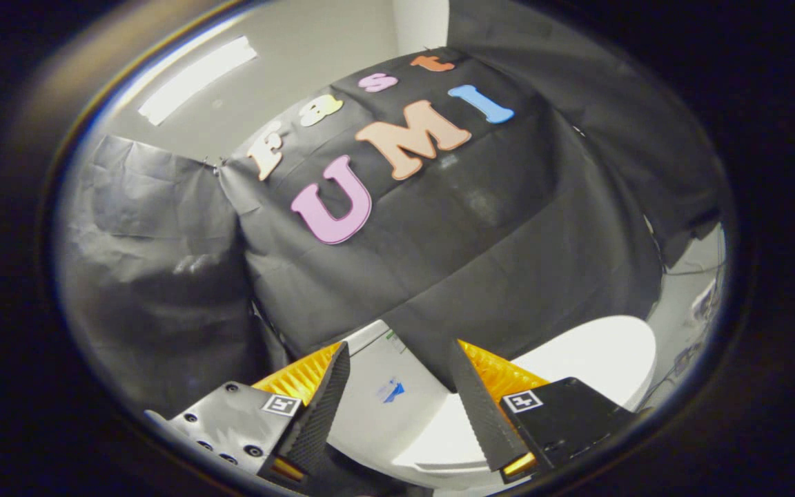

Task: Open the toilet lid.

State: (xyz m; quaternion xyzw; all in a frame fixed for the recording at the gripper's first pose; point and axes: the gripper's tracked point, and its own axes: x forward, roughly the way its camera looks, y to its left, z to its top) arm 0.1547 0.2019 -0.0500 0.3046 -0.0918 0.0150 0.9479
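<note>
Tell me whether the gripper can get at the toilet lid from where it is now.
Probably yes. The gripper is open, its fingers spread above the white toilet lid, which lies closed just ahead and below them. Nothing stands between fingers and lid; the black cloth wall hangs behind it.

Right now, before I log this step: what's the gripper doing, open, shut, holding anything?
Gripper: open, fingers spread apart with nothing between them, holding nothing; the closed toilet lid lies below and beyond them, untouched.
</note>
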